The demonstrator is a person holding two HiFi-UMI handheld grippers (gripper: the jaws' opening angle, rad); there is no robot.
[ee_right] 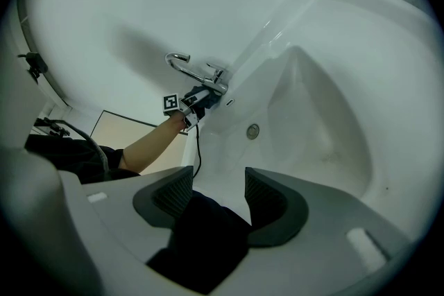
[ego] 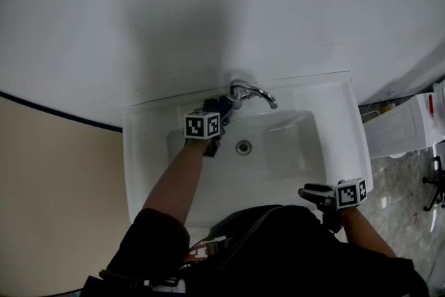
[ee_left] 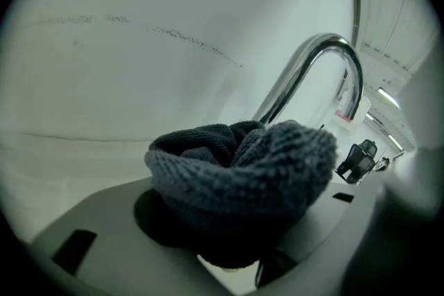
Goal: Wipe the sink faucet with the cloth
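The chrome faucet (ego: pixel 254 92) curves over the back rim of the white sink (ego: pixel 139 170). My left gripper (ego: pixel 221 110) is at the faucet's base, on its left side. In the left gripper view a bunched dark grey cloth (ee_left: pixel 243 170) lies between the widely spread jaws of the left gripper (ee_left: pixel 232 232), loose rather than squeezed, with the faucet spout (ee_left: pixel 326 59) arching just behind it. My right gripper (ego: pixel 316 195) rests at the sink's near right corner. The right gripper (ee_right: pixel 218 184) is open with nothing between its fingers; dark clothing shows below them. The faucet (ee_right: pixel 187 66) and left gripper (ee_right: pixel 198 99) show far off.
The drain (ego: pixel 243 147) sits mid-basin below the spout. A white wall rises right behind the sink. A white ribbed container (ego: pixel 396 129) stands on the floor to the right. The person's dark-clad body presses against the sink's front edge.
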